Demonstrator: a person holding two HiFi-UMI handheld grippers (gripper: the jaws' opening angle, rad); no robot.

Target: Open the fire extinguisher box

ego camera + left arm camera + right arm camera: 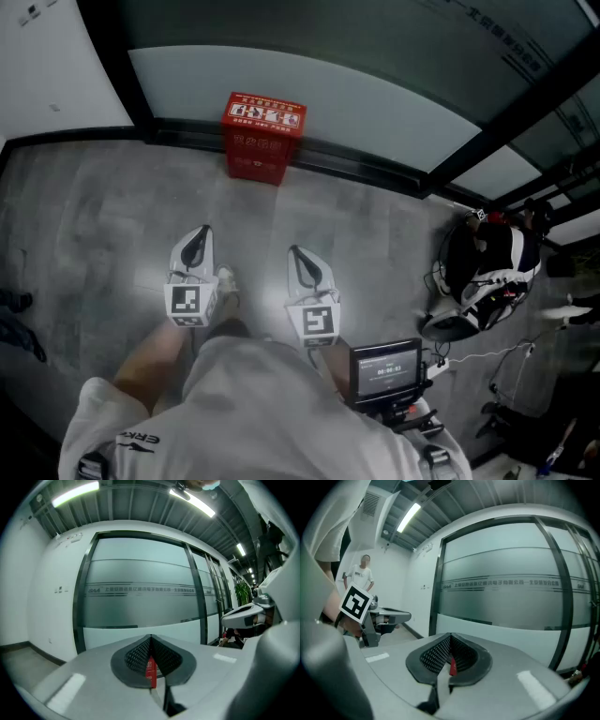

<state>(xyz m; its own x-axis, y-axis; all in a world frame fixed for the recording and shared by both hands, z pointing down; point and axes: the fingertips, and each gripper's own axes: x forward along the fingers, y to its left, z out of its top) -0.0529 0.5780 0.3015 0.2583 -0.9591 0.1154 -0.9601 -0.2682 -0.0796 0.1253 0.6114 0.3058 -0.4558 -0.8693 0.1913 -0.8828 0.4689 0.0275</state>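
The red fire extinguisher box (263, 136) stands on the grey floor against the foot of the frosted glass wall, lid down. Both grippers hover side by side well short of it, pointing toward it. My left gripper (197, 236) is shut and holds nothing. My right gripper (298, 255) is likewise shut and empty. In the left gripper view the jaws (151, 639) meet at their tips, and a sliver of the red box (151, 670) shows through the gap below them. The right gripper view shows the same: closed jaws (450, 637) and a red sliver (453, 666).
A black and white bag (480, 277) with cables lies on the floor at the right. A small screen (385, 368) sits by the person's waist. Dark shoes (17, 323) are at the far left. A person (361, 576) stands far off to the left.
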